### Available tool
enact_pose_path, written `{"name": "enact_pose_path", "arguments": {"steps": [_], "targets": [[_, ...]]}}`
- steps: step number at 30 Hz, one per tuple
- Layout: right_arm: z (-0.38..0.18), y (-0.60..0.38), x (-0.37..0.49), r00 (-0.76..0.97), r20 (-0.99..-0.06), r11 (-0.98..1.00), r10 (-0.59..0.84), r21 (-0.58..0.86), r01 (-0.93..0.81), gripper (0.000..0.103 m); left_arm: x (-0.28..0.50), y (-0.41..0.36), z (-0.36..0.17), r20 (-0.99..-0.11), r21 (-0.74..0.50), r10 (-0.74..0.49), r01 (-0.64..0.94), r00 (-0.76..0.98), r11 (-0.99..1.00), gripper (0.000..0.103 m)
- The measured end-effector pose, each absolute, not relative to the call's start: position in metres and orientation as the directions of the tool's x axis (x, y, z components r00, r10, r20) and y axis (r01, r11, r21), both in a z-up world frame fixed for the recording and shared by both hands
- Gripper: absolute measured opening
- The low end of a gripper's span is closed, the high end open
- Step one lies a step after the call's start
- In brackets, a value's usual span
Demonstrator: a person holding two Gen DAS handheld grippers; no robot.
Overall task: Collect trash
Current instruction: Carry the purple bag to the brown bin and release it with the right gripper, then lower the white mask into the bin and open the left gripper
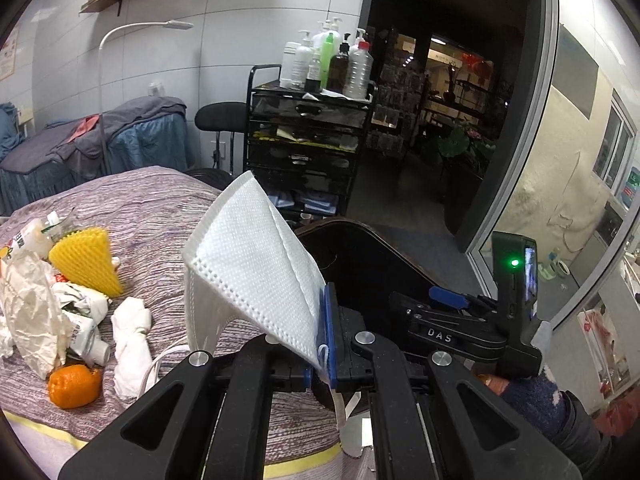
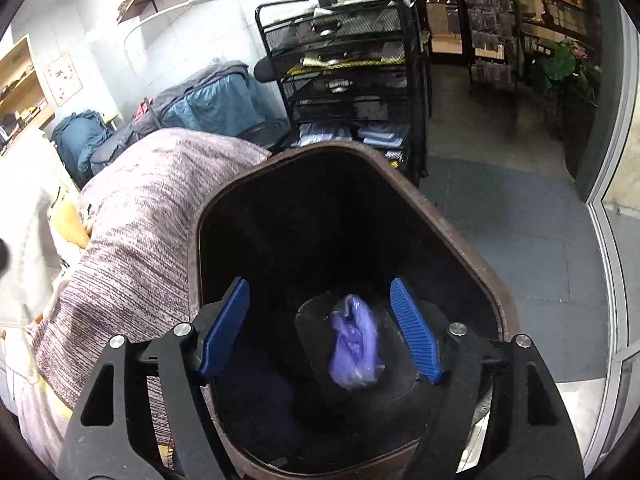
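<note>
My left gripper (image 1: 325, 340) is shut on a white face mask (image 1: 256, 264), held up above the bed's edge, its ear loop hanging down. Beside it to the right is a dark brown trash bin (image 1: 360, 256). My right gripper (image 1: 452, 308) is seen over the bin. In the right wrist view my right gripper (image 2: 320, 328) is open and empty above the bin's mouth (image 2: 452, 220). A crumpled purple plastic bag (image 2: 354, 344) lies at the bin's bottom. On the bed lie a yellow foam net (image 1: 90, 260), crumpled paper (image 1: 32, 308), a white tissue wad (image 1: 130, 344) and an orange (image 1: 74, 386).
The bed has a purple-grey striped cover (image 1: 140, 208). A black mesh drawer cart (image 1: 304, 144) with several bottles stands behind the bin. A second bed with blue covers (image 1: 100, 148) and a floor lamp (image 1: 120, 40) are at the back left. A glass door (image 1: 580, 160) is at the right.
</note>
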State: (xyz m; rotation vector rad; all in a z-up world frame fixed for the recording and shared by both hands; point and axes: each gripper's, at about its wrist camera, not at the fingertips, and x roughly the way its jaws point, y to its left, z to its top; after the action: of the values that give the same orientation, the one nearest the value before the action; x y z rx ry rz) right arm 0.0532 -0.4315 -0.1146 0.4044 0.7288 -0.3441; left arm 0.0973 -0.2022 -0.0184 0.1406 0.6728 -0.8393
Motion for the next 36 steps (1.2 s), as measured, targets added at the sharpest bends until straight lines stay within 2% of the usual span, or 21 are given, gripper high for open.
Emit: {"name": "enact_pose_path", "arguments": {"steps": [12,36], "targets": [[-0.086,-0.440,0.024,0.760,-0.609,0.841,-0.226,0.270,0.468,0.079,0.106,-0.248,-0.027,-0.655,-0.136,-0.638,0.768,0.405,0.626,0.005],[-0.090,-0.469,0.003,0.720,-0.624,0.784,-0.304,0.265,0.561,0.079,0.115,-0.327,-0.058,-0.754,-0.070,-0.566,0.816,0.334,0.574,0.005]]}}
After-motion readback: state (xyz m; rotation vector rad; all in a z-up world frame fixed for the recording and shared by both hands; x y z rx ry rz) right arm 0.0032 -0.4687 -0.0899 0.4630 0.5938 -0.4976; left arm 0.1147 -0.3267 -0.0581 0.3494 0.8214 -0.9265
